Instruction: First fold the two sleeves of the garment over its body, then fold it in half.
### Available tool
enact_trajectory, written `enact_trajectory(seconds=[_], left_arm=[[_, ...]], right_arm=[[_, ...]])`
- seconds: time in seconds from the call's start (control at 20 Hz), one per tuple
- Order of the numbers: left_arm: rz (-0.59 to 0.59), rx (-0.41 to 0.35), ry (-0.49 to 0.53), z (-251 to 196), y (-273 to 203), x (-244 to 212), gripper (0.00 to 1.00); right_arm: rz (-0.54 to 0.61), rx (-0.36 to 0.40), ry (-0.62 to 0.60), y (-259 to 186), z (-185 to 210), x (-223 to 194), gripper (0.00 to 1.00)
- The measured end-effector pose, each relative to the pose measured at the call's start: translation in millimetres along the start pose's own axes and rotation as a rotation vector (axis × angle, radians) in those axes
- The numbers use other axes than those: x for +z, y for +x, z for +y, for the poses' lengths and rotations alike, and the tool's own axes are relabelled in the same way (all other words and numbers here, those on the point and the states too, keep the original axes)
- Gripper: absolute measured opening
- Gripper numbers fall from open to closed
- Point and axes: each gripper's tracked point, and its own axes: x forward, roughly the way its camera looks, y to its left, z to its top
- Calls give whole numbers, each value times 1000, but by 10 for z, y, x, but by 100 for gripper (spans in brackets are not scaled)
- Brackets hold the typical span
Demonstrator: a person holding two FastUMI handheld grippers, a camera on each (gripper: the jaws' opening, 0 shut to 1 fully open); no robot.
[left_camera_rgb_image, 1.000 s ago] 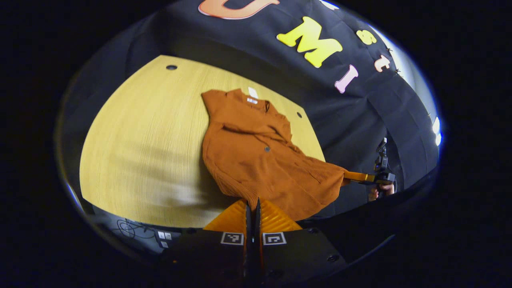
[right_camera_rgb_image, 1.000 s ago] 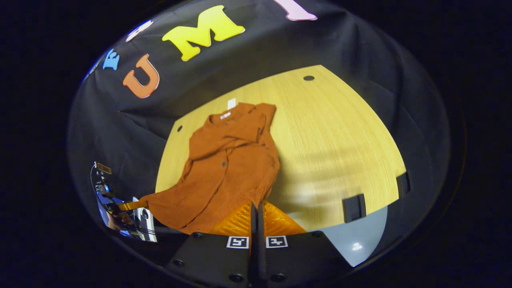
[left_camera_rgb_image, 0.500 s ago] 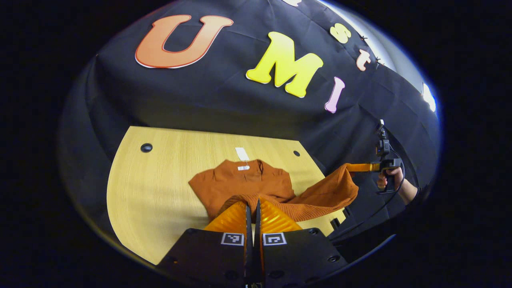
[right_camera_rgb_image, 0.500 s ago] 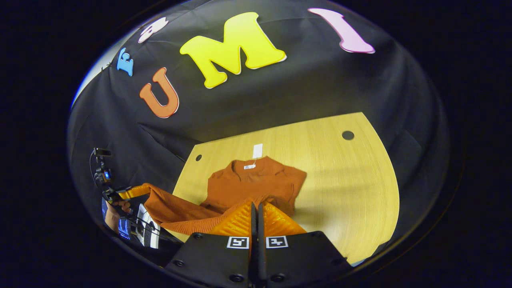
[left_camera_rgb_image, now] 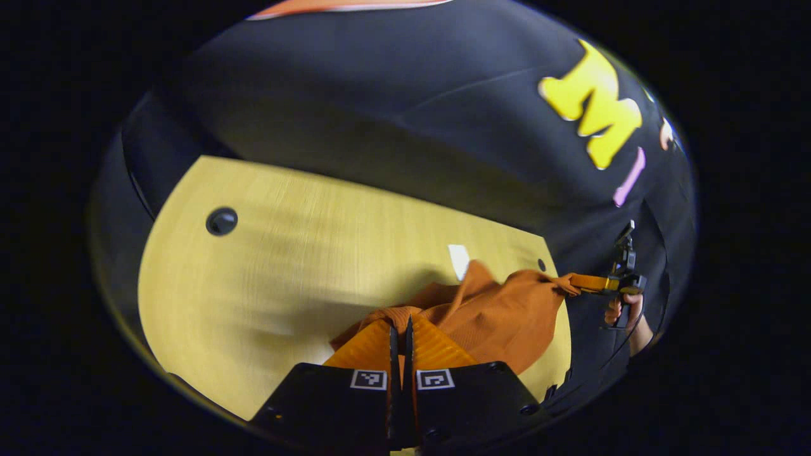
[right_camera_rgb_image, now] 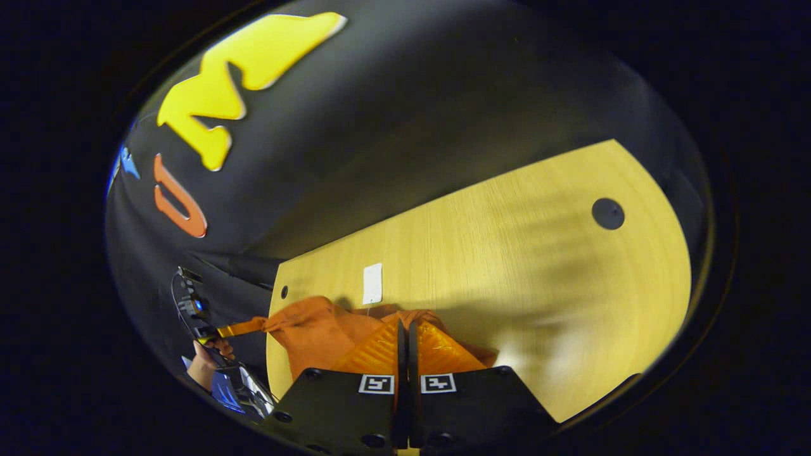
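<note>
The rust-orange garment [left_camera_rgb_image: 488, 313] lies bunched on the yellow wooden table [left_camera_rgb_image: 285, 253], toward its right end as the left gripper view shows it, with part of the cloth lifted off the tabletop. A white tag [left_camera_rgb_image: 457, 261] lies on the wood just beyond the garment, on its far side.

The left gripper [left_camera_rgb_image: 399, 329] has its two fingers pressed together with an edge of the garment caught between them. The right gripper [right_camera_rgb_image: 404, 329] is clenched on another edge of the same cloth in the same way.

In the left gripper view the right gripper reaches in from the right, held by a hand [left_camera_rgb_image: 618, 311], and the cloth stretches up to its tips. In the right gripper view the left gripper appears at the far left, pulling a corner of the garment out past the table's edge.

A dark round hole [right_camera_rgb_image: 607, 213] sits in the tabletop, well apart from the garment.
</note>
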Motion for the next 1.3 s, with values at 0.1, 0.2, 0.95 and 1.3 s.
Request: enact_trajectory(seconds=[0.1,0.2,0.95,1.3], left_arm=[[60,42,-18,173,232,-150,3],[93,54,-23,149,210,-196,4],[-16,96,-15,131,-301,-9,76],[-252,118,34,-364,-1174,240,78]], right_arm=[[35,-32,24,177,-292,11,1],[44,-53,28,323,-393,-12,1],[-116,-116,67,128,-355,131,41],[-267,-155,-77,-723,204,-90,74]])
